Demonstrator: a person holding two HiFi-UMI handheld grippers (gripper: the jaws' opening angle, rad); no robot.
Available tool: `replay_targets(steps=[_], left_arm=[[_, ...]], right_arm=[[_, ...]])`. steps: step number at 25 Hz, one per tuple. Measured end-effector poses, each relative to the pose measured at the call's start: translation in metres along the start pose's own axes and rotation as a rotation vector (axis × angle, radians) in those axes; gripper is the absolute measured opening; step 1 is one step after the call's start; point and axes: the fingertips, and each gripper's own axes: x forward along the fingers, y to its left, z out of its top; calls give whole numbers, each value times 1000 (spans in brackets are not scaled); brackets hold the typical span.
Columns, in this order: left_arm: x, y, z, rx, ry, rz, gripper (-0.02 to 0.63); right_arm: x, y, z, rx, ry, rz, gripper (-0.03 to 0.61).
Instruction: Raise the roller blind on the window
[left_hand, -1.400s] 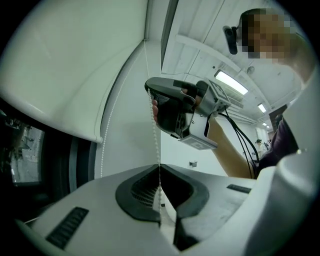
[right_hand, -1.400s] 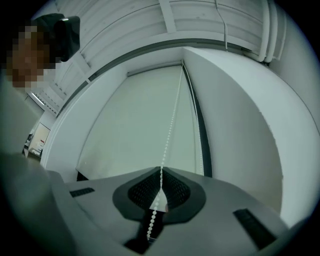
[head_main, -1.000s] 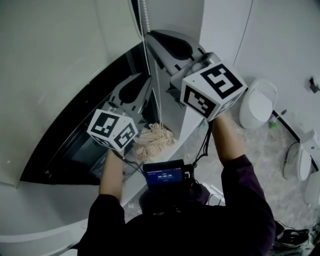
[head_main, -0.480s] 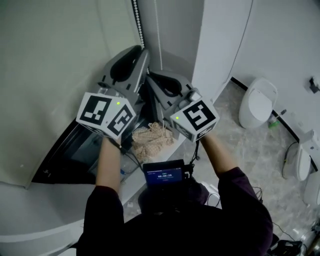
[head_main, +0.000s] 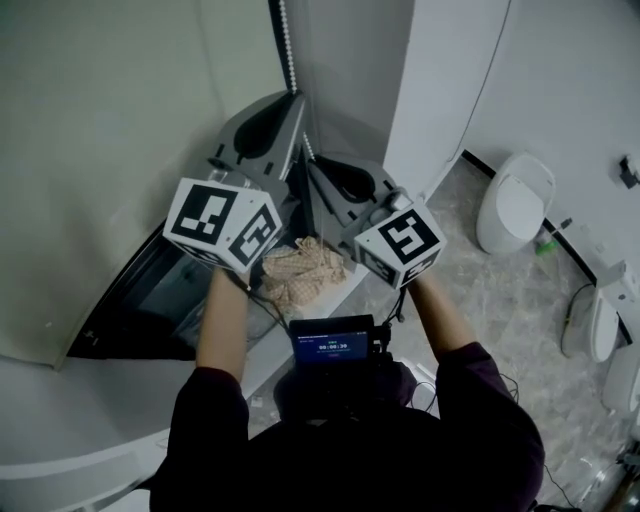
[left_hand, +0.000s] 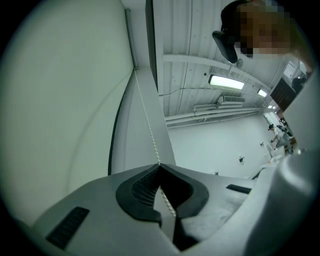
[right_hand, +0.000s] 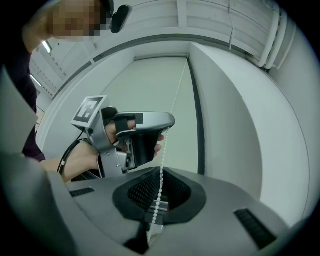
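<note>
A white bead chain (head_main: 286, 40) hangs beside the pale roller blind (head_main: 100, 130), which covers most of the window; a dark strip of glass (head_main: 150, 290) shows below it. My left gripper (head_main: 293, 100) is the upper one, and its jaws (left_hand: 160, 166) are shut on the bead chain (left_hand: 145, 115). My right gripper (head_main: 312, 162) sits just below it. In the right gripper view its jaws (right_hand: 161, 172) are shut on the chain (right_hand: 172, 107), with the left gripper (right_hand: 169, 122) pinching the same strand just above.
A crumpled patterned cloth (head_main: 305, 272) lies on the window sill. A white wall column (head_main: 440, 90) stands right of the window. White toilets (head_main: 515, 205) (head_main: 598, 322) stand on the marble floor at the right. A small screen (head_main: 330, 347) sits at the person's chest.
The right gripper has come down along the chain line, from above the left gripper to below it. The left gripper rose and now holds the chain higher up.
</note>
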Motion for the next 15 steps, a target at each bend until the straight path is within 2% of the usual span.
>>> replay_targets(steps=[2, 5, 7, 11, 15], left_arm=[[-4, -1, -11, 34, 32, 10, 11], [-10, 0, -37, -6, 68, 18, 9], [-15, 2, -46, -31, 73, 27, 9], [-24, -3, -61, -1, 103, 29, 9], [-34, -19, -106, -39, 175, 23, 9]], right_arm=[[-1, 0, -3, 31, 14, -3, 17], [-5, -6, 0, 100, 1, -3, 17], [-8, -17, 12, 100, -40, -20, 17], [-7, -36, 47, 96, -103, -43, 18], [-2, -35, 73, 44, -134, -29, 18]])
